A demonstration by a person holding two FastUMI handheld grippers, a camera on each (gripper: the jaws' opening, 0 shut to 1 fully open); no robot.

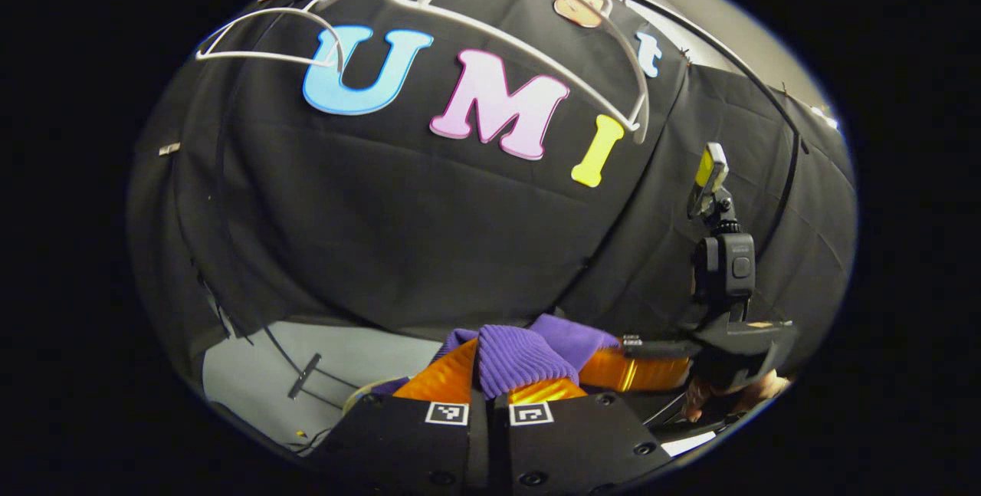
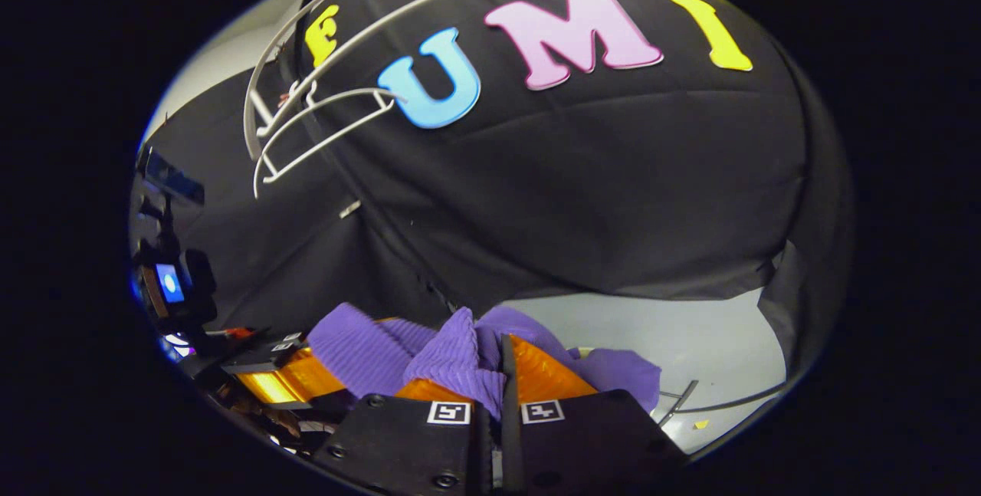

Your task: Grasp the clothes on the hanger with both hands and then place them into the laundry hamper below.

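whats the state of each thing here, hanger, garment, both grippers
white hanger: bare, hanging up against the booth wall.
purple garment: off the hanger, bunched, held between the two grippers.
left gripper: shut on the purple garment.
right gripper: shut on the purple garment.
laundry hamper: cannot tell from these views.

Each gripper (image 1: 490, 396) (image 2: 490, 396) has dark screwed plates bearing two square coded markers
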